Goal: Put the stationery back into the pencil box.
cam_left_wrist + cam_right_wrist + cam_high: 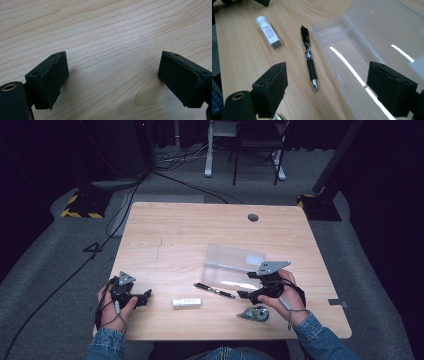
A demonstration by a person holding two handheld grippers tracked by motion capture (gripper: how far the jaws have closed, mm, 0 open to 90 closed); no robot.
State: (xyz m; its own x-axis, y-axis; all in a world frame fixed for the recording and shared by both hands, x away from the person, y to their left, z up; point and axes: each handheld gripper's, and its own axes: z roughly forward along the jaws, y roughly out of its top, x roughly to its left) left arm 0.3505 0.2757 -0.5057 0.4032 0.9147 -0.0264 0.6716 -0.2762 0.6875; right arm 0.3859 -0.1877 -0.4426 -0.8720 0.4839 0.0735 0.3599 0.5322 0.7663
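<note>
A clear plastic case (234, 265) lies open on the wooden table (200, 227), its lid folded back; in the right gripper view the case (372, 42) is empty. A black pen (214, 290) lies just in front of it, the pen (308, 56) tip pointing toward the camera. A white eraser stick (186, 302) lies left of the pen, the eraser (268, 32) farther off. A grey-green correction tape dispenser (255, 313) sits near the front edge. My right gripper (244, 295) is open, low over the pen and case edge (327, 97). My left gripper (148, 295) is open over bare wood (113, 77).
A round cable hole (253, 217) sits near the table's far edge. A small grey tag (337, 303) lies at the right edge. Beyond the table are cables, stand bases and chair legs on a grey floor.
</note>
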